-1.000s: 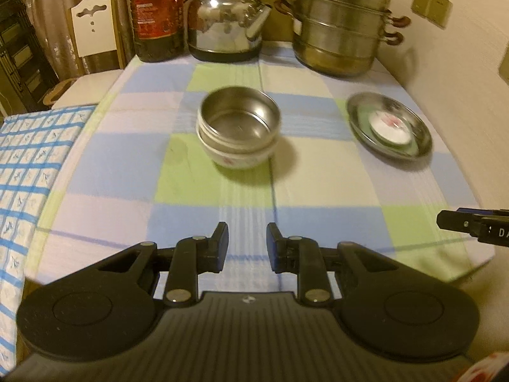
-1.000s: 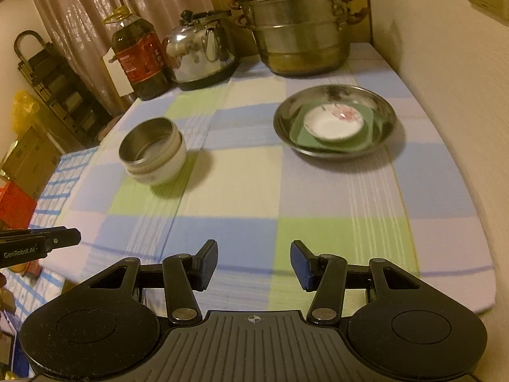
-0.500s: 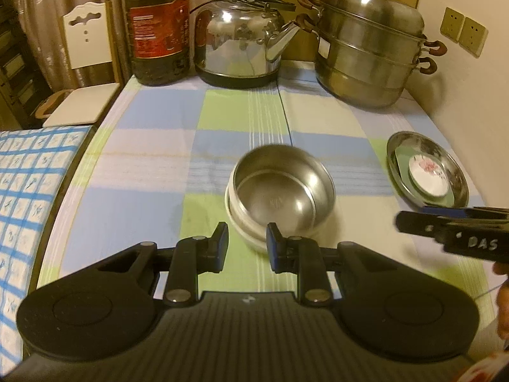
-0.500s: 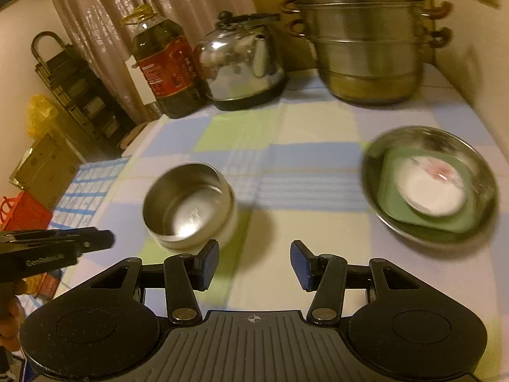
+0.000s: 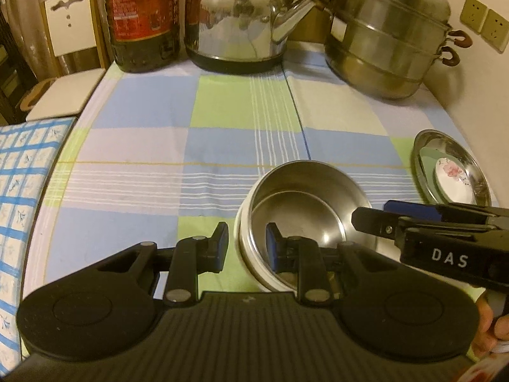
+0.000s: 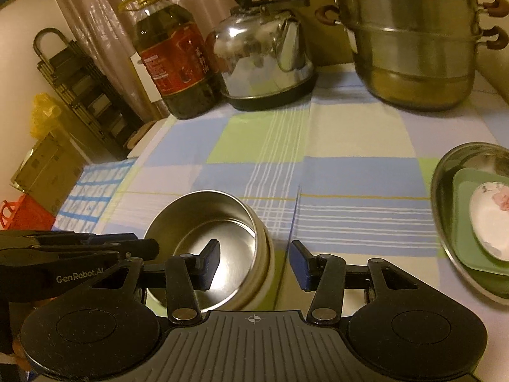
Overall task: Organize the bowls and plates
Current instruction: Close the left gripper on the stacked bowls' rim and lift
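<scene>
A steel bowl (image 5: 302,203) sits nested inside a white bowl (image 5: 246,254) on the checked tablecloth; both show in the right wrist view too, steel bowl (image 6: 203,222) and white bowl (image 6: 267,273). My left gripper (image 5: 246,248) is open and straddles the stack's left rim, one finger inside, one outside. My right gripper (image 6: 254,262) is open and straddles the right rim the same way. At the right, a steel plate (image 5: 426,149) holds a green square plate (image 6: 461,222) and a small white flowered dish (image 6: 490,222).
An oil bottle (image 5: 141,16), a steel kettle (image 5: 238,22) and a stacked steamer pot (image 5: 388,41) stand along the table's far edge. A wall runs along the right side. A chair (image 5: 63,63) and a blue-checked cloth (image 5: 19,172) lie to the left.
Both grippers have moved forward and down to the bowl stack, which now lies between them. Each gripper now has one finger inside the steel bowl. The bowls have not moved.
</scene>
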`<state>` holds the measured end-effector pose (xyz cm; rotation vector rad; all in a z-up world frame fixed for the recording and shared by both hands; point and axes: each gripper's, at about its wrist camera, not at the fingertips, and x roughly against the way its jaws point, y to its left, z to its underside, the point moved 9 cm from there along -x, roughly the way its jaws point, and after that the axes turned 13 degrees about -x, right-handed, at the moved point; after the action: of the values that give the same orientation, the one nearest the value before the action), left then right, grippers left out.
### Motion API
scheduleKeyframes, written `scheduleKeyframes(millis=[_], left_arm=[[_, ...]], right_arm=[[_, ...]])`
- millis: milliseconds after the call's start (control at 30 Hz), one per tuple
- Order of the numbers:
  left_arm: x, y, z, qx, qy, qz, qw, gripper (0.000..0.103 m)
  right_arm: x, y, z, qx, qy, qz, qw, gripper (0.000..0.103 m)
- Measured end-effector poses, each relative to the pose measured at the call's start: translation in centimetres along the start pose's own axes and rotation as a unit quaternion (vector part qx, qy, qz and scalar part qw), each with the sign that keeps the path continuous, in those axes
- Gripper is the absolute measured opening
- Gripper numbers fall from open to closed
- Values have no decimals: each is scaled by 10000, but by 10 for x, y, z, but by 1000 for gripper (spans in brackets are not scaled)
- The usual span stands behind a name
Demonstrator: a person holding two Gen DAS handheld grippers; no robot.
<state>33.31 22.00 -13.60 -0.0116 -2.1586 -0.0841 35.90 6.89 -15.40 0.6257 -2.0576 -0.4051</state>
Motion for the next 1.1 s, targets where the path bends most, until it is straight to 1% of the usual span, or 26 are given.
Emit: scheduleKeyframes(millis=[100,200,233,300,367,400,733,900,1033,1067,1100], left_arm=[[-7,3,0,-25,100,14,9999,22],[-11,4,-1,-42,135,67,9999,21],[-11,4,-1,-55,137,90,9999,19],[-13,3,-2,-93,147,145,9997,16],[-15,1,-3,-132,160,187,9996,12],[-16,1,-4,-148,165,200,9996,12],[-25,2,-9,-250,309,201,9990,10],[-27,1,-8,-310,304,190,9989,11],[-29,3,-8,-295,387,156,9987,16],[-28,3,-8,-277,407,146,9987,19],[-29,4,-8,-257,422,141,9987,20]], right_arm=[[-8,-2,-2,-107,71,-17,9999,32],[-13,-5,-6,-200,108,-31,9997,27],[-15,-5,-7,-226,122,-43,9997,25],[-18,-6,-9,-247,178,-37,9995,17],[-20,-6,-10,-261,215,40,9994,12],[-21,-7,-11,-285,234,64,9993,10],[-24,-10,-20,-817,755,249,9935,9],[-23,-7,-19,-636,745,312,9947,9],[-26,-5,-16,-461,848,411,9945,10],[-26,-4,-16,-406,873,458,9943,11],[-26,-4,-15,-352,882,507,9942,14]])
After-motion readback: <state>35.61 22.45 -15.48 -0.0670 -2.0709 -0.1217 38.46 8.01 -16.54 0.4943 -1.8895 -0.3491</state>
